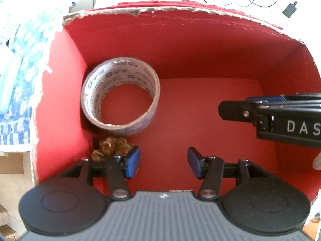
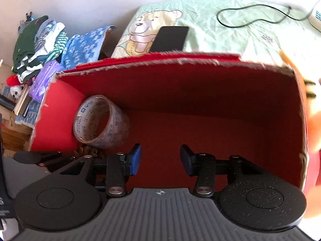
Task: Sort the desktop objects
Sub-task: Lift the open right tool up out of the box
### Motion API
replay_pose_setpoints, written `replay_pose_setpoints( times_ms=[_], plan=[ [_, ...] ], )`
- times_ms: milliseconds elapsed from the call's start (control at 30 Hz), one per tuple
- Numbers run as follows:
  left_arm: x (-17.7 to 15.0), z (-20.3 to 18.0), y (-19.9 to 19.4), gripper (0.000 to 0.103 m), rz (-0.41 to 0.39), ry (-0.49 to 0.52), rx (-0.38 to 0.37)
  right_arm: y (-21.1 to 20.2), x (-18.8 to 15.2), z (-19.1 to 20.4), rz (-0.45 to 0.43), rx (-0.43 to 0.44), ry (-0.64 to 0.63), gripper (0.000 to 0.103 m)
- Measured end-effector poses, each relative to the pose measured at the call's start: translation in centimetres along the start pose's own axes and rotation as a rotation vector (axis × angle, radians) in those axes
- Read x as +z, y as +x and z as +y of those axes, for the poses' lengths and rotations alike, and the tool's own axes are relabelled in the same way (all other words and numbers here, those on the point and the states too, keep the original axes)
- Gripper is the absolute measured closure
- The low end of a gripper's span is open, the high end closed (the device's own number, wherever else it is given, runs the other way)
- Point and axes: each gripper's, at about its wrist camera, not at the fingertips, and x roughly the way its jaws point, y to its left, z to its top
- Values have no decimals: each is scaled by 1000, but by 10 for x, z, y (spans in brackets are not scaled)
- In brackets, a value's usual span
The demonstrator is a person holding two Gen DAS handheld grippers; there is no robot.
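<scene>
A red cardboard box with torn rims fills both views; it also shows in the right wrist view. Inside it, a roll of clear printed tape leans in the left corner, also in the right wrist view. Brown walnuts lie in front of the tape. My left gripper is open and empty over the box floor. My right gripper is open and empty inside the box; it enters the left wrist view from the right.
The box stands on a green bear-print sheet. A black phone and a black cable lie behind the box. Folded clothes and books are piled at the left. A blurred orange thing is at the box's right wall.
</scene>
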Motion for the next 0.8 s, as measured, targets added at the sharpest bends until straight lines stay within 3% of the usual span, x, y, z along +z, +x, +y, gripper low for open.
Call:
replay_pose_setpoints(
  times_ms=[200, 367, 500, 800],
  plan=[
    [-3, -1, -11, 47, -20, -5, 13, -2, -11, -2, -37, -48, 12, 56],
    [-4, -6, -15, 45, -49, -2, 31, 0, -14, -5, -39, -27, 32, 57],
    [-5, -19, -25, 34, -77, 22, 42, 1, -16, -8, -42, -8, 50, 57],
    [-9, -30, -37, 35, -90, -6, 94, 2, -19, -17, -28, 71, 118, 63]
  ],
)
